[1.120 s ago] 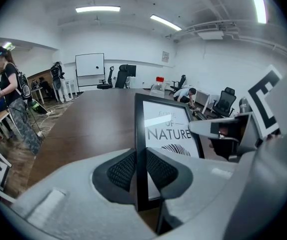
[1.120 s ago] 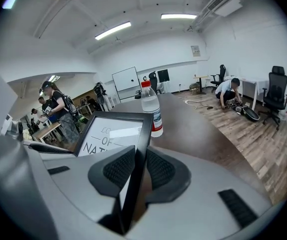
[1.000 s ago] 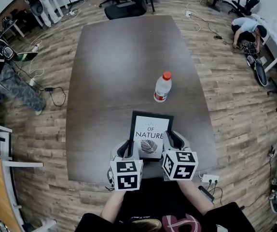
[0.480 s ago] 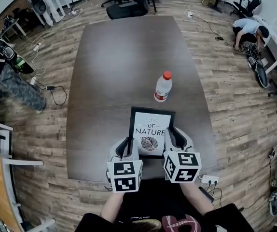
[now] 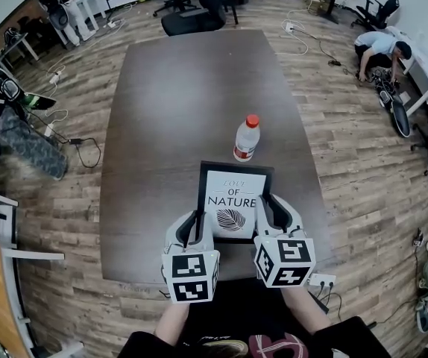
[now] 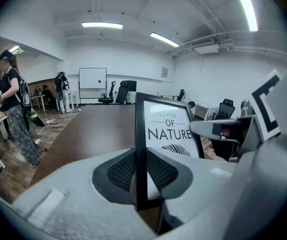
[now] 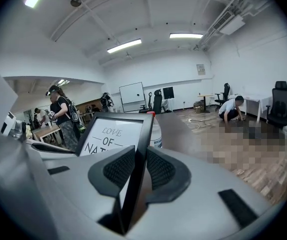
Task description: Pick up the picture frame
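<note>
Left gripper (image 5: 192, 228) pinches the left rail of the picture frame (image 5: 233, 200), its meshed pads (image 6: 121, 170) pressed on either face of the black rail near the lower corner; the frame stands tilted, print facing the person, over the near edge of the brown table (image 5: 177, 95); whether its lower edge clears the tabletop cannot be told; on the frame's right rail the right gripper (image 5: 271, 213) is clamped the same way, pads (image 7: 159, 168) set narrow on the thin rail; just beyond the frame's top edge, slightly right, a plastic bottle (image 5: 246, 138) with a red cap stands upright on the table, apart from the frame; far right of the frame a person (image 5: 378, 45) crouches on the floor.
</note>
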`<state>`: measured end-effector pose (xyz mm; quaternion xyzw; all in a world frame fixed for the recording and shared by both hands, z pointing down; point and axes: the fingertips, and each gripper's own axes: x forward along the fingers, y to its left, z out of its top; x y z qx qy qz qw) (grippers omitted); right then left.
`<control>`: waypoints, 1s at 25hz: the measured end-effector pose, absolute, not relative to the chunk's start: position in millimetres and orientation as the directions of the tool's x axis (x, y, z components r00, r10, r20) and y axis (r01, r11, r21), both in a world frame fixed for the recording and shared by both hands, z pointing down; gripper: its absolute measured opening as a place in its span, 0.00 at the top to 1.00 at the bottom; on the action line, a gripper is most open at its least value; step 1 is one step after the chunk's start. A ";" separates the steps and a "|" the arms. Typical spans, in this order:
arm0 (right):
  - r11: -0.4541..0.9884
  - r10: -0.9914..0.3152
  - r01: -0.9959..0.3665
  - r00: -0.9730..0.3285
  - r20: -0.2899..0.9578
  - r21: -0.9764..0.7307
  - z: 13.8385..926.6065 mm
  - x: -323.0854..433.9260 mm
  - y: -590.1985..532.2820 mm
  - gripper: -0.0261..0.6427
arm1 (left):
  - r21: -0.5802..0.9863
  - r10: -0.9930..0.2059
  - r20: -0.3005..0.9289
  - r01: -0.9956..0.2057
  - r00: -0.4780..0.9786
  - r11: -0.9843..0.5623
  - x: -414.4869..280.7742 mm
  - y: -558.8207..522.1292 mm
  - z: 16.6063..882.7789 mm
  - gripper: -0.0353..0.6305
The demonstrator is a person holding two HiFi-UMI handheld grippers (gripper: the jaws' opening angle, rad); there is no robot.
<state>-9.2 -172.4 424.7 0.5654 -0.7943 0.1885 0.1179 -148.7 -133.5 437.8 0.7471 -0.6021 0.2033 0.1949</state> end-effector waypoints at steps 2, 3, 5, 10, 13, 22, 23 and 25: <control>0.285 -0.863 -0.945 -0.326 0.385 -0.161 417.7 -6.4 -173.8 0.84 | 0.047 -0.830 0.521 -0.978 0.199 -0.204 -146.0 -135.6 431.6 0.84; 0.283 -0.868 -0.946 -0.324 0.378 -0.159 414.8 -5.6 -174.1 0.84 | 0.047 -0.835 0.513 -0.977 0.200 -0.206 -145.4 -136.5 428.8 0.84; 0.283 -0.875 -0.947 -0.321 0.362 -0.154 409.1 -4.6 -174.0 0.84 | 0.047 -0.841 0.501 -0.977 0.203 -0.207 -144.6 -137.9 423.9 0.84; 0.291 -0.894 -0.949 -0.316 0.319 -0.123 394.6 -0.5 -173.8 0.84 | 0.064 -0.854 0.472 -0.975 0.216 -0.212 -140.3 -140.1 414.3 0.84; 0.298 -0.902 -0.949 -0.317 0.292 -0.107 387.4 -1.2 -173.6 0.84 | 0.065 -0.863 0.457 -0.976 0.213 -0.207 -141.0 -141.5 408.3 0.84; 0.293 -0.928 -0.952 -0.307 0.213 -0.091 355.3 3.3 -171.0 0.84 | 0.035 -0.908 0.355 -0.974 0.220 -0.223 -137.2 -143.6 375.1 0.84; 0.296 -0.929 -0.951 -0.308 0.204 -0.089 352.0 4.4 -170.2 0.84 | 0.033 -0.913 0.344 -0.974 0.220 -0.223 -136.3 -143.3 371.4 0.84; 0.299 -0.933 -0.950 -0.310 0.184 -0.085 346.4 6.6 -168.6 0.83 | 0.033 -0.919 0.325 -0.974 0.221 -0.223 -134.3 -142.0 365.5 0.84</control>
